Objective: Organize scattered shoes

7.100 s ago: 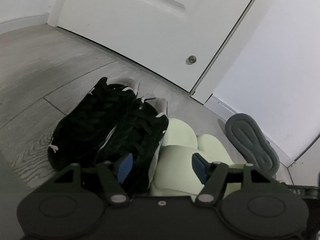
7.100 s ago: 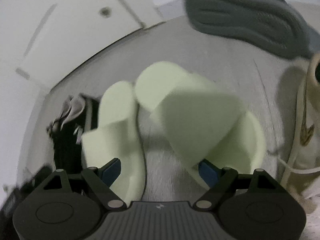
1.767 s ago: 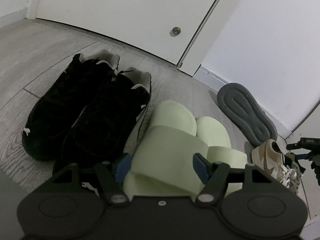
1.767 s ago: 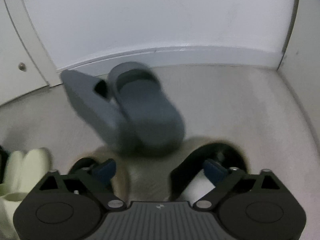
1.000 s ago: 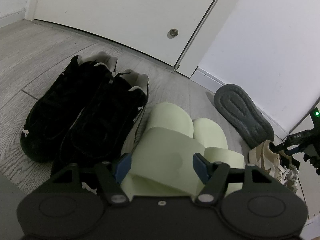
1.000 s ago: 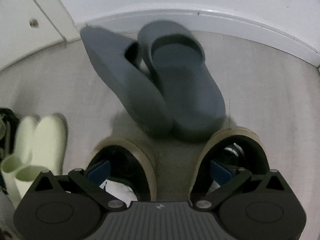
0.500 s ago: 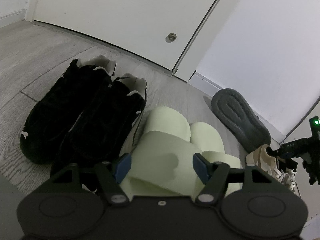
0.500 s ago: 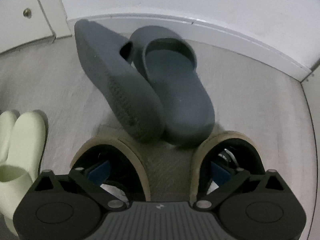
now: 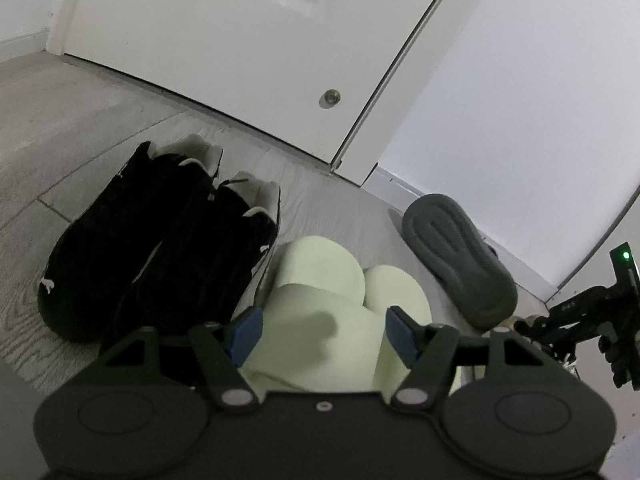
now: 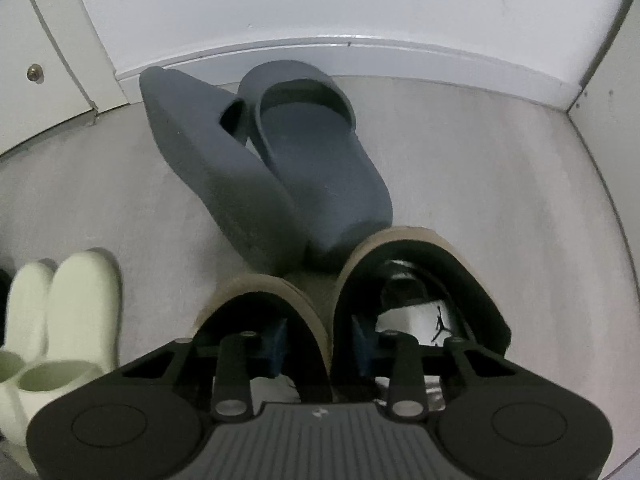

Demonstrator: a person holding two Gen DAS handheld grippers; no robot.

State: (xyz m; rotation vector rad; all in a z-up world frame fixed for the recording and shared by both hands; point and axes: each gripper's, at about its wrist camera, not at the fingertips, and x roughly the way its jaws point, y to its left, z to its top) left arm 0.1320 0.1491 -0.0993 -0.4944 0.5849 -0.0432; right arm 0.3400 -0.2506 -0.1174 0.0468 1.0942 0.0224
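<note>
Floor [image 9: 72, 128]: grey wood-look planks, bounded by door and white baseboard. Black sneakers [image 9: 160, 256] side by side, touching. Just beside them, green slides [image 10: 60, 320], paired. Grey slides [image 10: 280, 168] near the baseboard corner: one flat, the other tipped on edge against it. Tan sneakers [image 10: 344, 276] side by side, touching the grey slides.

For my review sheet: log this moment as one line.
left gripper: open over green slides | right gripper: fingers closing, pinching tan sneakers' inner collars together | grey slides: unsorted
</note>
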